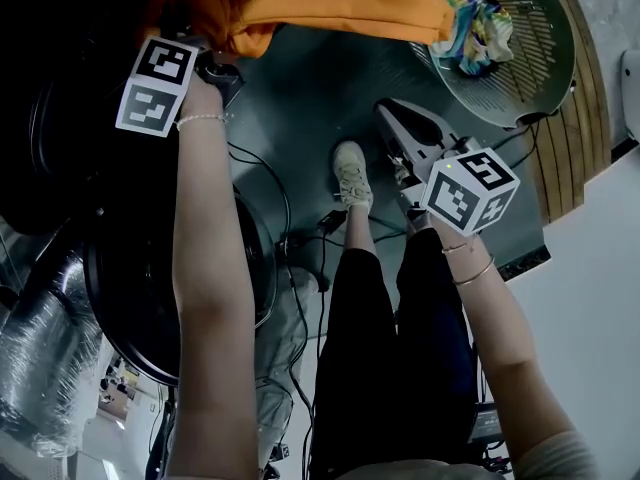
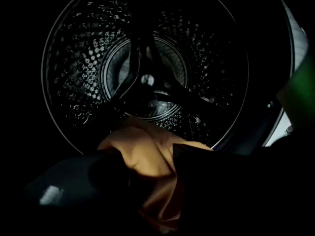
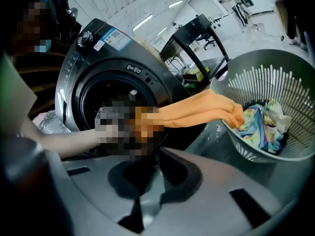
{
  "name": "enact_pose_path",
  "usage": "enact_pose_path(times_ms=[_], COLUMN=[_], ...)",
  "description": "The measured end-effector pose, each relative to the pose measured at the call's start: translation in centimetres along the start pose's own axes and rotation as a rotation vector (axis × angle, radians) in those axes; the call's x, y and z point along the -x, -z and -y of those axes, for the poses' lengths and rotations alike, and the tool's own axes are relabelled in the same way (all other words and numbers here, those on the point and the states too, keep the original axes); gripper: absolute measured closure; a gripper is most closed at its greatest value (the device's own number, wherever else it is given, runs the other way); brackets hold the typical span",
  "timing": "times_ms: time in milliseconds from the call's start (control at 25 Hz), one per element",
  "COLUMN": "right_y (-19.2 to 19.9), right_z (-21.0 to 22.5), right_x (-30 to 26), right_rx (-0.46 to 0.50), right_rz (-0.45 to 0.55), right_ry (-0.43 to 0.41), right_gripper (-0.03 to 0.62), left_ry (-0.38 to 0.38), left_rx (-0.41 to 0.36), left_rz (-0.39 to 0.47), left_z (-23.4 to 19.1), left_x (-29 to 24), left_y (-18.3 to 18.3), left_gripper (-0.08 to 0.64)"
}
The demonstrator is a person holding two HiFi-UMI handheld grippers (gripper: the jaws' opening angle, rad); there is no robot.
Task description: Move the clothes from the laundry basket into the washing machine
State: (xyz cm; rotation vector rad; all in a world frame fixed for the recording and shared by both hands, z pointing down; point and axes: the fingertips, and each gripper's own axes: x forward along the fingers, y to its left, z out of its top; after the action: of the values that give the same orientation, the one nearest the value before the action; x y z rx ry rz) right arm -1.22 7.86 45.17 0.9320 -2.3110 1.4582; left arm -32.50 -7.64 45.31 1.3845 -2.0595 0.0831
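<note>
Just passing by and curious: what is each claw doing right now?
Left claw: jaws apart around the orange garment; grip cannot be told.
Right claw: closed, empty.

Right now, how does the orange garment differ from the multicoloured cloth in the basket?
The orange garment is plain; the multicoloured cloth is patterned. The orange garment stretches from the left tongs to the basket; the multicoloured cloth lies crumpled inside it. Both are soft fabric.
</note>
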Motion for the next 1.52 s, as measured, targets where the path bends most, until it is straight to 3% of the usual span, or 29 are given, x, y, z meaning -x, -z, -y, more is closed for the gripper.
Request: enact_pose_path(times_ms=[80, 320, 600, 760, 880, 920, 960, 1080, 1160, 1280, 1520], right_y=[0.2, -0.1, -0.7, -1.1, -1.1, -1.1, -1.1, -1.1, -1.0, -1.0, -1.0], right_z=[0.0, -0.1, -0.3, -0.7, -0.2, 0.0, 0.3, 0.5, 0.2, -0.2, -1.8], right_x=[0.1, 0.2, 0.4, 0.5, 0.5, 0.5, 0.6, 0.7, 0.7, 0.4, -0.6], right_rx=[-0.003, 0.002, 0.015, 0.010, 0.016, 0.015, 0.013, 0.006, 0.003, 0.009, 0.027], right_rz=[-0.003, -0.003, 0.002, 0.019, 0.011, 0.009, 0.007, 0.008, 0.008, 0.010, -0.001], right_ry=[-0.006, -0.005, -0.019, -0.064, -0.062, -0.057, -0.050, -0.038, -0.041, -0.050, -0.076], right_gripper=[0.555, 0.555, 0.555, 0.555, 0.555, 0.555, 0.557, 0.558, 0.558, 0.560, 0.560], left_ry=[0.007, 0.018, 0.103, 0.043, -0.038, -0.053, -0.055, -0.014, -0.005, -0.073, -0.136], left_rx=[0.002, -0.060, -0.176, -0.153, -0.252, -0.297, -0.336, -0.438, -0.500, -0.561, -0.656], left_rz=[-0.003, -0.003, -0.167, -0.222, -0.234, -0.228, -0.218, -0.152, -0.092, -0.007, 0.076], left_z=[-0.1, 1.1, 6.8, 6.6, 5.2, 5.0, 5.1, 5.2, 4.5, 2.0, 0.7], left_x=[0.8, 5.2, 6.6, 4.3, 2.3, 2.0, 2.0, 2.8, 3.0, 2.3, 0.5], left_y=[0.9, 2.9, 12.6, 14.6, 13.7, 13.1, 12.5, 10.2, 7.7, 2.5, -3.7], left_gripper=[0.268, 0.229, 0.207, 0.199, 0.207, 0.258, 0.355, 0.457, 0.462, 0.465, 0.462])
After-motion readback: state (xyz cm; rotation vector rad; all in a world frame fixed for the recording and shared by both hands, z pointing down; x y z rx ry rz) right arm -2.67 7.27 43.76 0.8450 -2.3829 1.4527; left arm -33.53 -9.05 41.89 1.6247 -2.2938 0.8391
